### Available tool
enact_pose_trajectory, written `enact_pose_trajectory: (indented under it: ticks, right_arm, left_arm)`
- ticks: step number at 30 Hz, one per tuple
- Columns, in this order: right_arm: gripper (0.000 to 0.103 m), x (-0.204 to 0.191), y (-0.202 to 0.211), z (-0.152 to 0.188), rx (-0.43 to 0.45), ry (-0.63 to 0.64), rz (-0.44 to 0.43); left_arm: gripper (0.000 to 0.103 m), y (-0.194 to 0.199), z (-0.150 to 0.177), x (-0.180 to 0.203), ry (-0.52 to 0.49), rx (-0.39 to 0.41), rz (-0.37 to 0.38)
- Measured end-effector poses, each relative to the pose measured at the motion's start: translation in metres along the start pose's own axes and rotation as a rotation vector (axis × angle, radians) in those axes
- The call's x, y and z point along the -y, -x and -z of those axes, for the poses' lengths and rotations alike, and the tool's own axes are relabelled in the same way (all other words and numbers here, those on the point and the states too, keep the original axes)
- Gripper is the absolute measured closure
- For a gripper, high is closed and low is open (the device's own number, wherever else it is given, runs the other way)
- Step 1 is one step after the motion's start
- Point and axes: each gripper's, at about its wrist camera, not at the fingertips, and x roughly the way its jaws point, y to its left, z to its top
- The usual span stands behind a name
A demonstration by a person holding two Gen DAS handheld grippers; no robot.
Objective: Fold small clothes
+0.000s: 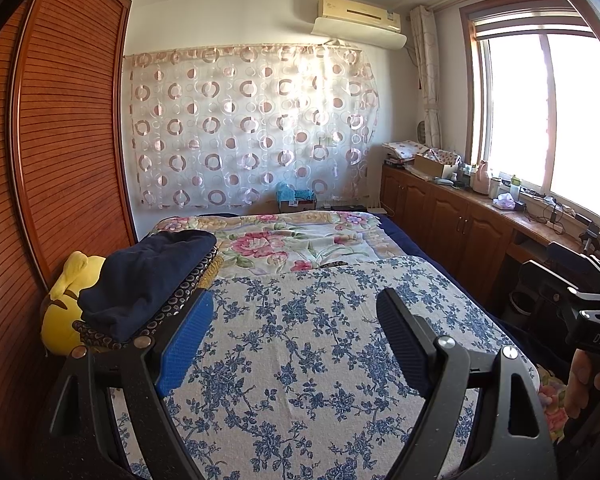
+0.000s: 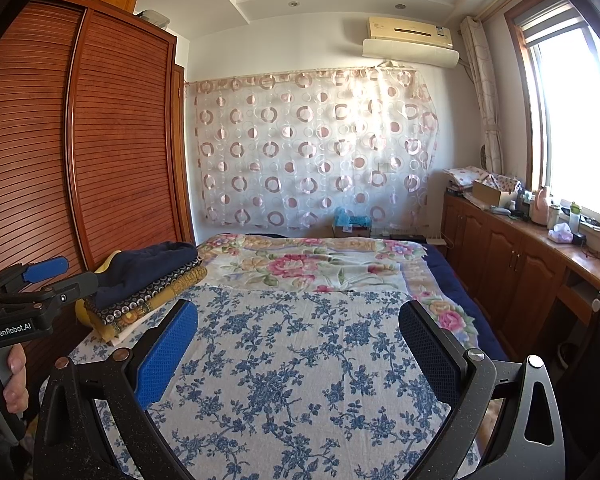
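A stack of folded clothes (image 1: 148, 284) with a dark navy piece on top lies at the left edge of the bed; it also shows in the right wrist view (image 2: 148, 280). A white cloth with blue flowers (image 1: 300, 340) is spread flat on the bed in front of both grippers, also in the right wrist view (image 2: 300, 352). My left gripper (image 1: 296, 304) is open and empty above this cloth, just right of the stack. My right gripper (image 2: 300, 316) is open and empty above the cloth. The left gripper also shows at the left of the right wrist view (image 2: 44, 276).
A yellow plush toy (image 1: 66, 304) sits under the stack by the wooden wardrobe (image 1: 60, 140). A pink floral sheet (image 1: 300, 240) covers the far bed. Wooden cabinets (image 2: 520, 256) with clutter run along the right under the window.
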Motion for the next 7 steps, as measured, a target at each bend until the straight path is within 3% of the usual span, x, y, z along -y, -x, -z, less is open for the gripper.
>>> enact_pose_trajectory:
  ticks: [7]
  right_arm:
    - [0.002, 0.0007, 0.0009, 0.0, 0.001, -0.002, 0.001]
  left_arm:
    - [0.019, 0.0, 0.0, -0.001, 0.0, 0.0, 0.001]
